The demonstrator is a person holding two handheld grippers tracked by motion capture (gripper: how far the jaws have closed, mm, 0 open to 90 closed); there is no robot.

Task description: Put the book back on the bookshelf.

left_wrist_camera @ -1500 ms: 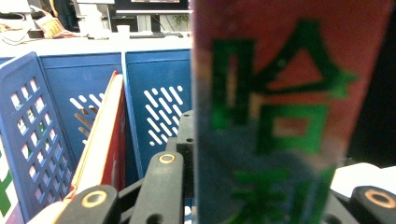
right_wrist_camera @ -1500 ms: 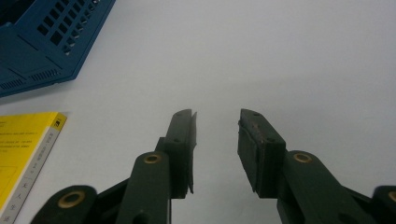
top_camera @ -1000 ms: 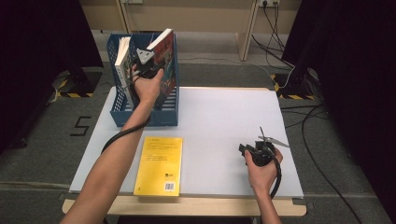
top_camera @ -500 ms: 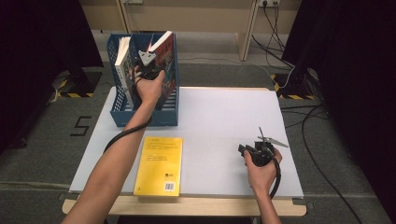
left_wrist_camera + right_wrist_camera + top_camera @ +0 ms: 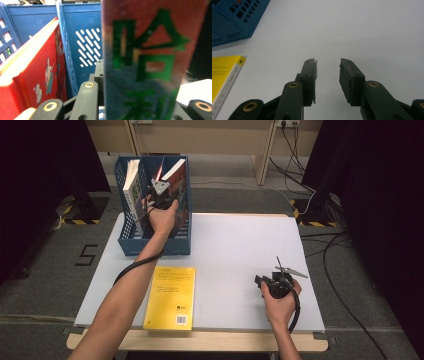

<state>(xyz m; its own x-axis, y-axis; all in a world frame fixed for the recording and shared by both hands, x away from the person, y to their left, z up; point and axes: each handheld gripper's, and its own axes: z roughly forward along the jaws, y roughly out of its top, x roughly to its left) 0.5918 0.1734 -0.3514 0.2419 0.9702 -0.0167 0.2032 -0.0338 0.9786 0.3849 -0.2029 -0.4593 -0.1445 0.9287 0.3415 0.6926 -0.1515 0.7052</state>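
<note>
My left gripper [image 5: 160, 189] reaches into the blue file holder [image 5: 155, 246] at the table's far left and is shut on a book. In the left gripper view that book's spine [image 5: 150, 62] stands upright between the jaws, red and blue with green characters. Beside it a red book [image 5: 37, 82] with cartoon figures leans in the holder. A white-paged book [image 5: 131, 185] stands in the holder's left compartment. My right gripper [image 5: 274, 282] rests on the white table [image 5: 240, 245] at the near right, open [image 5: 328, 62] with nothing between its fingers.
A yellow book [image 5: 171, 296] lies flat near the table's front edge, left of centre; its corner [image 5: 222, 72] lies to the left of the right jaws. The holder's corner [image 5: 234, 17] sits beyond it. Cables run on the floor at the far right.
The left hand and its book have shifted slightly inside the holder. The right hand has kept still.
</note>
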